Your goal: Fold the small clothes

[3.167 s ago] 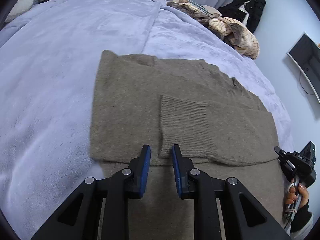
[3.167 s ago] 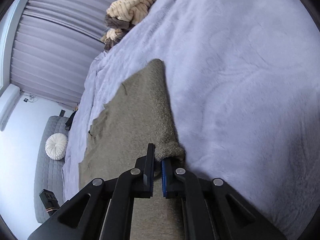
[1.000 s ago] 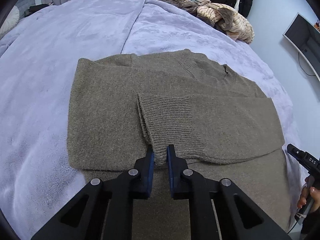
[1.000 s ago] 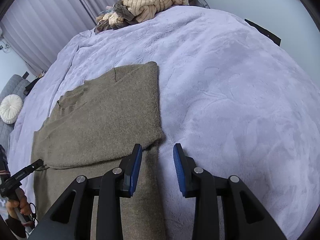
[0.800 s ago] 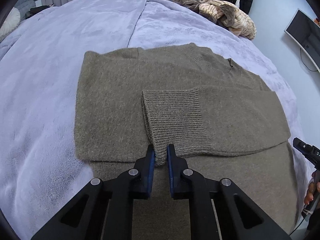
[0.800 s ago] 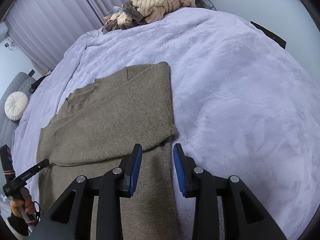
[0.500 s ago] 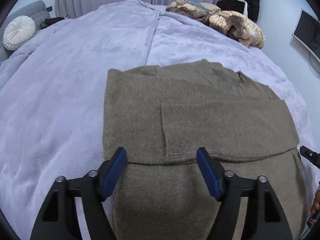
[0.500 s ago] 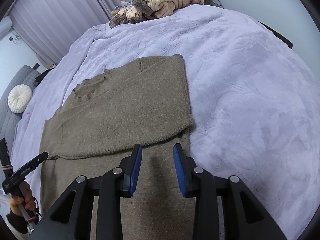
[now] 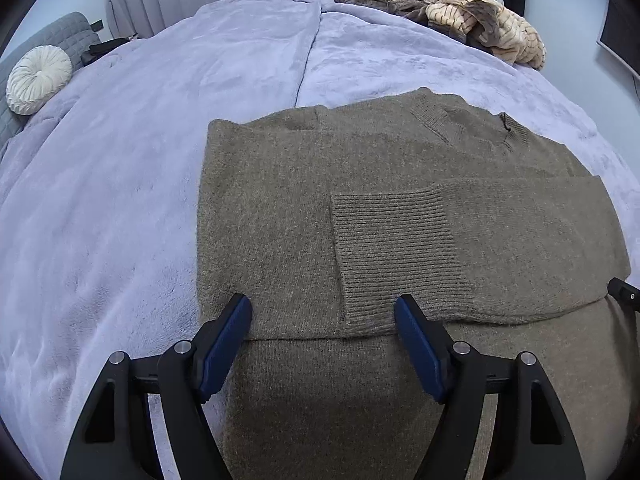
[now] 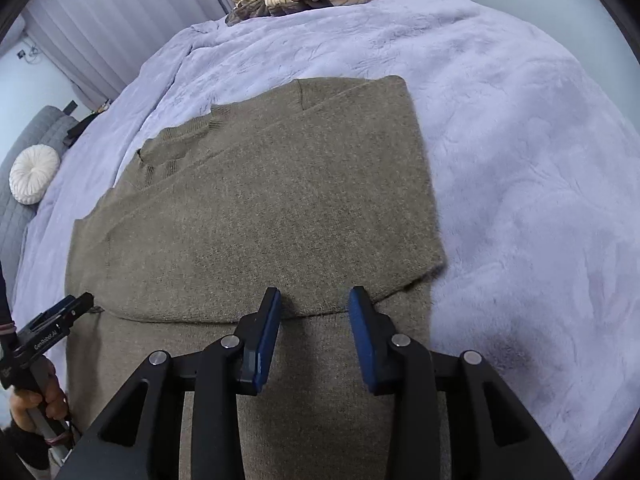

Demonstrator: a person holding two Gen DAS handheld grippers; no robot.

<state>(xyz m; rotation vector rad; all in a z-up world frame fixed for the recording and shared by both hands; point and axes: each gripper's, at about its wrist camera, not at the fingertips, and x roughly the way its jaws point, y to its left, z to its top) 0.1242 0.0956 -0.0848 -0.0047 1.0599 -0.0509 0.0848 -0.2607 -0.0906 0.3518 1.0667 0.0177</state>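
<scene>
Sweater of olive-brown knitted wool (image 9: pixel 280 208) lay flat across the middle of both frames on the lilac plush bedspread (image 9: pixel 120 160), its two sleeves folded across the chest and its lower body running out of the bottom edge under the grippers. In the left wrist view the ribbed cuff of the top sleeve (image 9: pixel 396 248) sat at centre, its lower edge just above the fingertips.

A heap of cream and brown cable-knit clothes (image 9: pixel 480 28) sat at the upper right of that view, well apart from the sweater, and a round white pleated cushion (image 9: pixel 38 78) lay at the upper left.

The left gripper (image 9: pixel 324 320) hovered at the bottom centre, its blue-padded jaws having just sprung wide apart, with the cuff's lower edge lying between them but not pinched. The right gripper (image 10: pixel 314 304) stood at the bottom centre of its own view, jaws having just eased a little further apart, empty, straddling the lower edge of the folded sleeve.

The likeliest trouble lay in the next fold. Loose knit slides on plush, so lifting the hem from below could drag the sleeves off the chest. A pad catching only the top sleeve layer would pull that sleeve open again. Uneven lifting by the two hands would probably skew the fold line.
</scene>
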